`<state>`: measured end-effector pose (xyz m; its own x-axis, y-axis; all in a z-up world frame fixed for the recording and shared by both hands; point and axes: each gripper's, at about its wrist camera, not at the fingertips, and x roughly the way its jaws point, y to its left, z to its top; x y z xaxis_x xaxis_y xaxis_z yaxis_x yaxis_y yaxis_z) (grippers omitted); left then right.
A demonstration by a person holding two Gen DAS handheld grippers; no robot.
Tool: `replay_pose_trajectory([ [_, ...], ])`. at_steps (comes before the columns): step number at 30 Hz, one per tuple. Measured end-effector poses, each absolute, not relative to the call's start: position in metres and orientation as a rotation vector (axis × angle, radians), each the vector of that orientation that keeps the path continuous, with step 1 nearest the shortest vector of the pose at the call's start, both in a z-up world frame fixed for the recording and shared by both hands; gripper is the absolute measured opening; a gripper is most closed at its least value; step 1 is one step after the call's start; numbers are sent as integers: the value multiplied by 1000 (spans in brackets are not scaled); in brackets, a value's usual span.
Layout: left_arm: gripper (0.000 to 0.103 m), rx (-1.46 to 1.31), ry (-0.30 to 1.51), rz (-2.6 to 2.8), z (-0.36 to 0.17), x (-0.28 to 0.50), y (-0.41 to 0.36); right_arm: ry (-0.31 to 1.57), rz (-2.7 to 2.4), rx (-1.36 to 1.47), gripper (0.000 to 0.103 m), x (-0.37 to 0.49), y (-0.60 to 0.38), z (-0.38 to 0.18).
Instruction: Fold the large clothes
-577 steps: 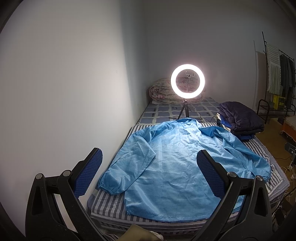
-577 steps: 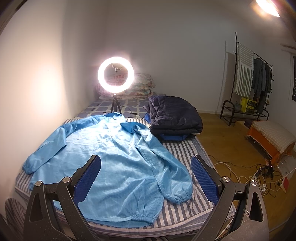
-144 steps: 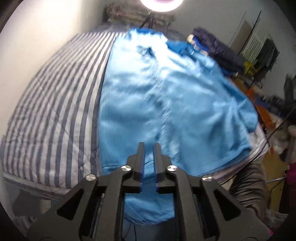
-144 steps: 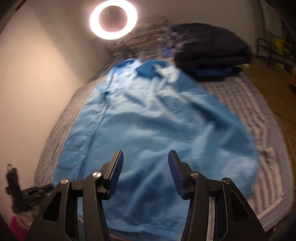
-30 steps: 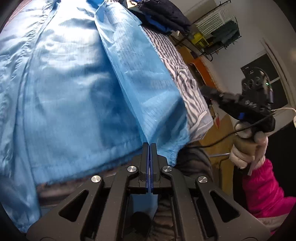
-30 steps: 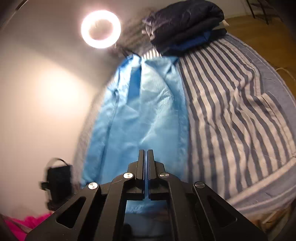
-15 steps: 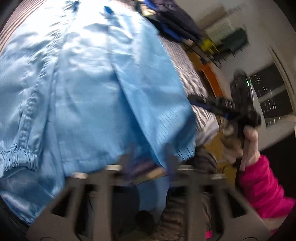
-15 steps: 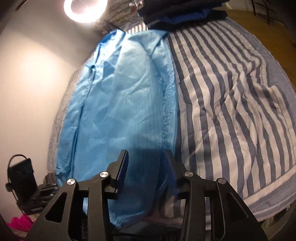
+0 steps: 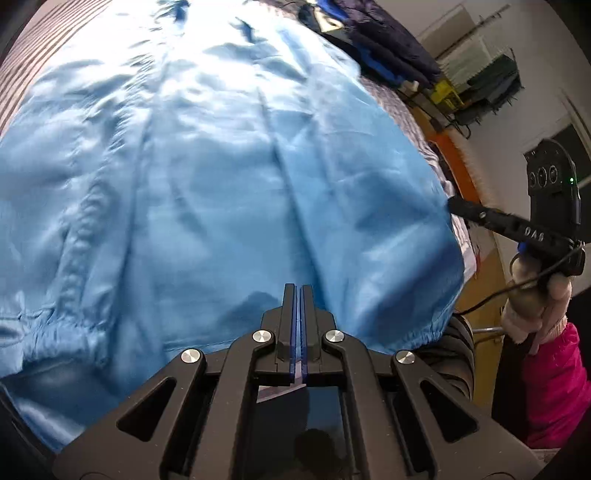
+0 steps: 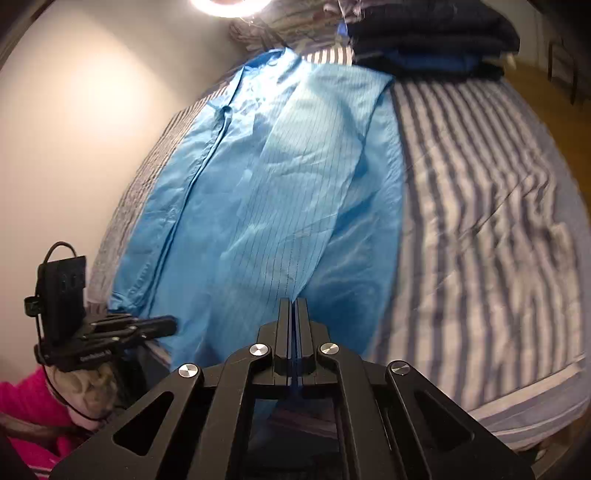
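On the striped bed (image 10: 480,206), the light blue jacket (image 10: 266,192) lies lengthwise, collar at the far end and hem at the near edge, with both side panels and sleeves already turned inward over the body. The left gripper (image 9: 298,291) sits at the near hem, toward the jacket's left half; its jaws have just closed and stand fully together, and whether a thin layer of fabric is pinched between them cannot be told. The right gripper (image 10: 294,306) sits at the near hem on the jacket's right half; its jaws have likewise just closed to a hairline gap, and the folded-in panel's lower corner appears to run into them. A folded dark garment stack (image 10: 432,33) rests at the far right of the bed, apart from the jacket. The step in hand is judged to be seizing the hem at two points for the crosswise fold. The next move calls for lifting both hem points evenly and carrying them toward the collar, keeping the tucked sleeves from sliding out.
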<state>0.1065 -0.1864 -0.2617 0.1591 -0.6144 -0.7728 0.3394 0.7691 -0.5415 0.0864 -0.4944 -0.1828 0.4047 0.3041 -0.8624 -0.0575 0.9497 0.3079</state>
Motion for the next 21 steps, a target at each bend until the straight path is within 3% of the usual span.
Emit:
replay_pose_trajectory([
  [1, 0, -272, 1244, -686, -264, 108, -185, 1131, 226, 272, 6, 88, -501, -182],
  [5, 0, -241, 1236, -663, -263, 106, -183, 1109, 190, 498, 31, 102, -535, -195],
  [12, 1, -172, 1111, -710, -227, 95, -193, 1152, 116, 669, 31, 129, -559, -232],
  [15, 11, -158, 1126, -734, -230, 99, -204, 1168, 137, 682, 31, 133, -554, -241],
  [16, 18, -165, 1141, -740, -233, 99, -205, 1173, 156, 684, 31, 134, -550, -243],
  [18, 24, -169, 1183, -744, -240, 100, -214, 1179, 169, 667, 7, 132, -544, -243],
  [21, 24, -168, 1224, -757, -253, 100, -222, 1187, 143, 532, 1, 131, -529, -237],
])
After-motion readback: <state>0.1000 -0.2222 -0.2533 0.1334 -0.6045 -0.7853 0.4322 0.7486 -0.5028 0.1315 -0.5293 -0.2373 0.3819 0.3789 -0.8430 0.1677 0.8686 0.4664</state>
